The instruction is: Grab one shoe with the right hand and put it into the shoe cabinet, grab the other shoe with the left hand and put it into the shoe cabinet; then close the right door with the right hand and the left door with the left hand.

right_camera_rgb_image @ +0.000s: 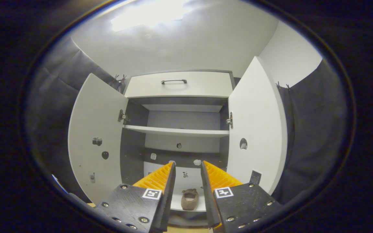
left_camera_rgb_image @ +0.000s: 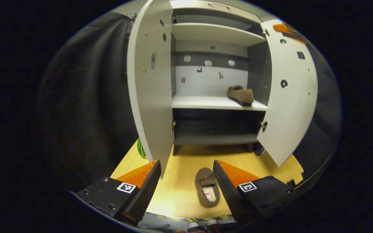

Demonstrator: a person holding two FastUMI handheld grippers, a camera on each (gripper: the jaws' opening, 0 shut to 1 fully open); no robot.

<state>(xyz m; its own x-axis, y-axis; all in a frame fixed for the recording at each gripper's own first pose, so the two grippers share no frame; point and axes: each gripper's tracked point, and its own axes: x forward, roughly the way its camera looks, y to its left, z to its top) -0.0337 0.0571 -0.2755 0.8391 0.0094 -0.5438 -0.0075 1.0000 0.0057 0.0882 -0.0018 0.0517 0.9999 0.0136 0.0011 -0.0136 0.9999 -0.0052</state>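
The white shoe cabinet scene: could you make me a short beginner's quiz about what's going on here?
1. True or false: both doors of the white shoe cabinet stand open.
2. Where does the brown fuzzy slipper on the shelf sit: right end or left end, in the left gripper view?
3. Which is nearest the left gripper? A. second brown slipper on the wooden floor B. drawer handle

Key: 1 true; 2 right end; 3 A.
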